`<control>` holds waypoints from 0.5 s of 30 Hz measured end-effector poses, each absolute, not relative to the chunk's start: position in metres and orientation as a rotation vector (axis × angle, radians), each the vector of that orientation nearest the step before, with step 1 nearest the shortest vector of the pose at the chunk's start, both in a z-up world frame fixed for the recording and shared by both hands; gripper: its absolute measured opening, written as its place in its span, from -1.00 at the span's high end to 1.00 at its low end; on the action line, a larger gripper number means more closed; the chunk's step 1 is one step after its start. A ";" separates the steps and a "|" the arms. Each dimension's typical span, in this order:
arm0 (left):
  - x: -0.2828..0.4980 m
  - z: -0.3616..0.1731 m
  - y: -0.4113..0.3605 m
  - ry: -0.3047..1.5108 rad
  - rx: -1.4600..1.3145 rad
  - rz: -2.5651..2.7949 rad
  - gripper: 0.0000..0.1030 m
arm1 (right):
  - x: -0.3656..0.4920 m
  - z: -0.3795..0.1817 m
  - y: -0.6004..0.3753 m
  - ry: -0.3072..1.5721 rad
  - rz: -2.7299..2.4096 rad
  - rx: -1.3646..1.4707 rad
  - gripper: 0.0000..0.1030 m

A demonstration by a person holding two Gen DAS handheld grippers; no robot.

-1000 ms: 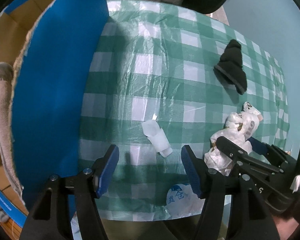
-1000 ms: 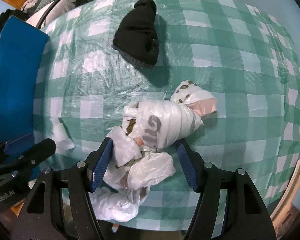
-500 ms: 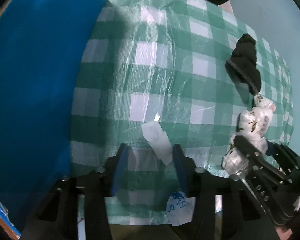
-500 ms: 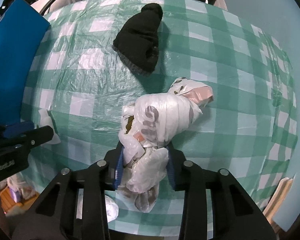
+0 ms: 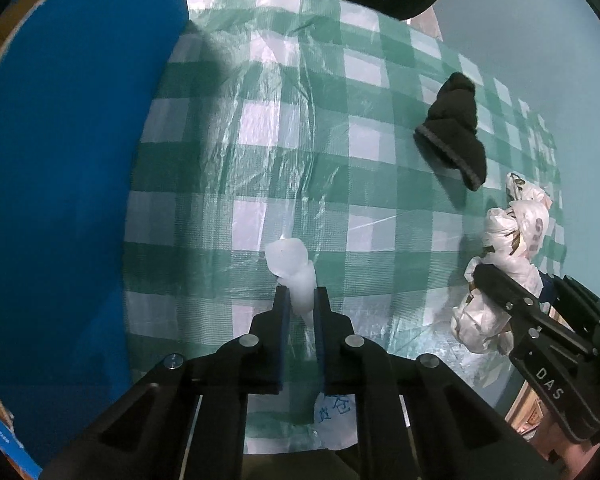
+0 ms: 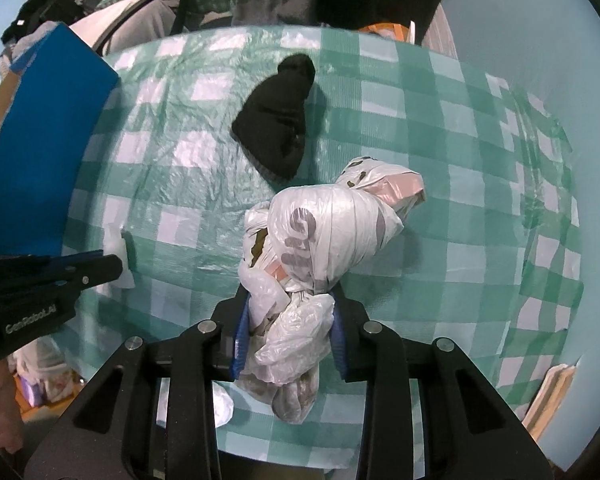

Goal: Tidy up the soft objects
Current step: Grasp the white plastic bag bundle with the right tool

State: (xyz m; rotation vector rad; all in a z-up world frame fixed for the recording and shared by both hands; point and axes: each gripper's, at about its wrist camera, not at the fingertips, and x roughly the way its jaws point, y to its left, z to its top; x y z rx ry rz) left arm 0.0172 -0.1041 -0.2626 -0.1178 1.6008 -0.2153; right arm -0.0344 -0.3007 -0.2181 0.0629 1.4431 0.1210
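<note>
My left gripper point(image 5: 301, 300) is shut on a small crumpled white plastic piece point(image 5: 290, 264) on the green checked tablecloth point(image 5: 340, 128). My right gripper point(image 6: 290, 304) is shut on the lower end of a knotted white plastic bag bundle point(image 6: 324, 232); the bundle also shows at the right of the left wrist view point(image 5: 508, 248). A black sock point(image 6: 278, 120) lies on the cloth beyond the bundle and also shows in the left wrist view point(image 5: 454, 132). The left gripper shows at the left of the right wrist view point(image 6: 108, 268).
A tall blue box point(image 5: 60, 184) stands along the table's left side, close to my left gripper; it shows in the right wrist view too point(image 6: 48, 152). A pale blue wall point(image 6: 540, 32) lies beyond the table's right edge. Clothes and a chair point(image 6: 132, 20) sit behind.
Both grippers have closed: the left onto the small white plastic piece, the right onto the bag bundle. Both have moved forward a little.
</note>
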 end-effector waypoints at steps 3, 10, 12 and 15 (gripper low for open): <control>0.014 -0.255 -0.100 1.585 -0.115 -0.221 0.79 | -0.038 -0.210 -0.305 1.425 0.135 0.062 0.38; 0.013 -0.220 -0.103 1.521 -0.061 -0.240 0.79 | -0.046 -0.186 -0.310 1.379 0.173 0.068 0.38; 0.012 -0.213 -0.102 1.500 -0.041 -0.243 0.79 | -0.045 -0.177 -0.314 1.365 0.184 0.065 0.38; 0.011 -0.204 -0.108 1.480 -0.018 -0.242 0.79 | -0.038 -0.167 -0.308 1.345 0.199 0.057 0.38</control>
